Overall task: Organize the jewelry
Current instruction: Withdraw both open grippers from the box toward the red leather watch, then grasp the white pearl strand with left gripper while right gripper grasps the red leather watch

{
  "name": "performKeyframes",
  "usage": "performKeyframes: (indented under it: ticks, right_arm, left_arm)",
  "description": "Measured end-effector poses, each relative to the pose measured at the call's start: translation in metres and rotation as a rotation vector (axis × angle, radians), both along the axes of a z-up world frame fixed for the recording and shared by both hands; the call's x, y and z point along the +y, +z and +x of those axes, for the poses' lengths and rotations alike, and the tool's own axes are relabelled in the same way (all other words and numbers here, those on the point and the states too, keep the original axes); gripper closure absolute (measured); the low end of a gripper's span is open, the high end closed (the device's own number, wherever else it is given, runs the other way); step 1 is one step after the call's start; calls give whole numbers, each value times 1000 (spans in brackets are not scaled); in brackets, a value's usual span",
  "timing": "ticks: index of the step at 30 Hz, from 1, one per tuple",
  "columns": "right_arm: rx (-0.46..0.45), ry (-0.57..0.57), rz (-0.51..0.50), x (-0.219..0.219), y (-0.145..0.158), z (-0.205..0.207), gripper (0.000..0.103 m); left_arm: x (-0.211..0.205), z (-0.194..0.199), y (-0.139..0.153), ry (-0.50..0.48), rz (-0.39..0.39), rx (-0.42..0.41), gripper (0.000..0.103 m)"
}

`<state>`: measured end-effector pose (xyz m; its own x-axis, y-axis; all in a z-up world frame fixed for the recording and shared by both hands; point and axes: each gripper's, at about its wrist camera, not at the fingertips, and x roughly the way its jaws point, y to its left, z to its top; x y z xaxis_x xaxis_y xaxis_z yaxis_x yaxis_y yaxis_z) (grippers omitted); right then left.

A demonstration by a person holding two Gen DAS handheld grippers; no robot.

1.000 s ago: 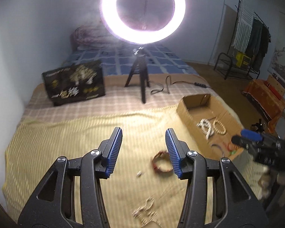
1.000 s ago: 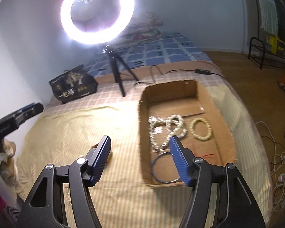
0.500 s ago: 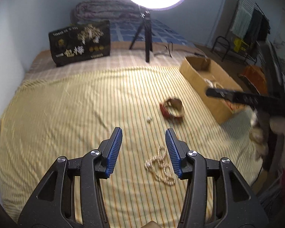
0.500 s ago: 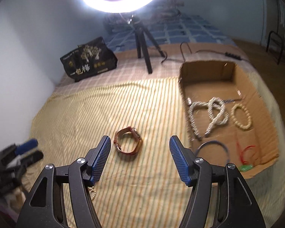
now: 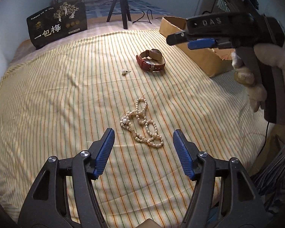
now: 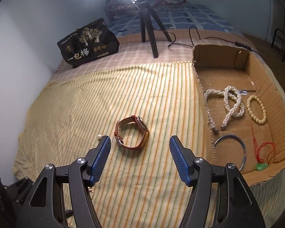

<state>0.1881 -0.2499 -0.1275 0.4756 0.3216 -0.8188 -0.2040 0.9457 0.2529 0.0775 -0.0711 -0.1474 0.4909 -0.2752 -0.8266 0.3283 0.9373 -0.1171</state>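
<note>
A pearl necklace (image 5: 142, 125) lies bunched on the striped yellow cloth just ahead of my open, empty left gripper (image 5: 143, 148). A red-strapped watch (image 5: 151, 60) lies farther off, with a small pearl earring (image 5: 124, 72) to its left. In the right wrist view the watch (image 6: 132, 134) sits just ahead of my open, empty right gripper (image 6: 140, 152), and the earring (image 6: 99, 137) is by the left fingertip. The cardboard box (image 6: 203, 95) to the right holds a white bead necklace (image 6: 228, 104), a bead bracelet (image 6: 256, 110), a blue bangle (image 6: 231, 148) and a red cord with a green pendant (image 6: 262, 152).
A black printed bag (image 5: 58, 22) stands at the back left. A ring light tripod (image 6: 148, 22) with a trailing cable (image 6: 199, 38) stands behind the box. The right hand-held gripper (image 5: 218, 32) shows at the upper right of the left wrist view. The bed edge drops off at right.
Both grippers have tilted down and come closer to the cloth. The pearl necklace now lies right ahead of the left gripper, the watch right ahead of the right one. Both stay open.
</note>
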Motion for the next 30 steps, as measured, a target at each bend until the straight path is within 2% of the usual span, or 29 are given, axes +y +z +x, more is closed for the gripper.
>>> performKeyframes:
  ticks: [5,10,13,24,26,30]
  right_arm:
    - [15,6,12,2,-3,3,39]
    - [59,-9,60,-2,-10,6,39]
    - [57,-10,62,-3,-10,6,39]
    - [69,-11,54,4,-17,9,40]
    - [65,-9,50,6,-17,10,42]
    - [71,-10,48,9,-20,12,46]
  left_arm:
    - [0,-3,-7,11,10,-10,37]
    - [-7,-25,-13,14,66,-99,37]
    - [-7,-33,-16,8,67,-119,37]
    - [14,-12,-19,87,-14,-64,38]
    - [16,-7,-20,98,-16,-53,47]
    - [17,0,-27,111,-33,-14,48]
